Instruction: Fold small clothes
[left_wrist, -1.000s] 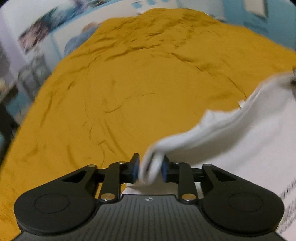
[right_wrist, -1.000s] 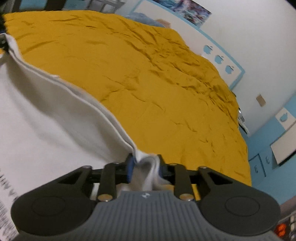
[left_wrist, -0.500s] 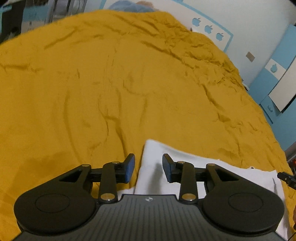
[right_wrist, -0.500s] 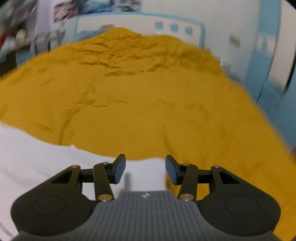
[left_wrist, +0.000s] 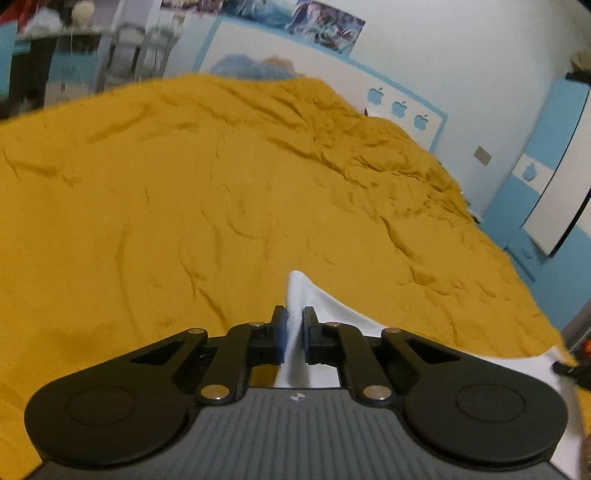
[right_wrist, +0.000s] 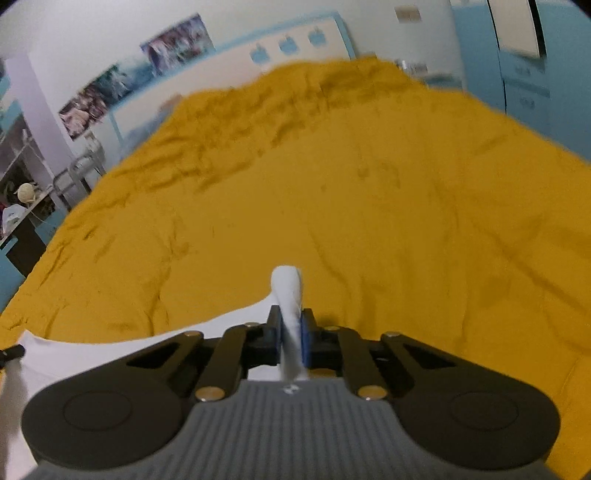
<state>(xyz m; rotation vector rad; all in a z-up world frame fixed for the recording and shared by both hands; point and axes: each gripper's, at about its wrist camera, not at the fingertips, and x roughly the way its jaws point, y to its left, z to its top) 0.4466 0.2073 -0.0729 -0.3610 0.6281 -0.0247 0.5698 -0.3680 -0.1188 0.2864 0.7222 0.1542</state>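
Observation:
A white garment (left_wrist: 332, 314) lies on a mustard-yellow bedspread (left_wrist: 221, 184). My left gripper (left_wrist: 294, 334) is shut on one corner of it, and the cloth pokes up in a point between the jaws. My right gripper (right_wrist: 291, 334) is shut on another corner of the white garment (right_wrist: 290, 295), which sticks up in a rounded fold past the jaws. The rest of the cloth stretches between the two grippers, to the right in the left wrist view and to the left in the right wrist view. Most of it is hidden under the gripper bodies.
The bedspread (right_wrist: 332, 184) is wrinkled and covers the whole bed. A white headboard wall with blue apple cut-outs (left_wrist: 399, 107) stands at the far end. A blue wardrobe (left_wrist: 546, 184) is to the right, and shelves with clutter (right_wrist: 22, 192) to the left.
One second ago both grippers held the garment. Half a second ago both were open over the cloth laid on the bed. Now both have shut again on its corners.

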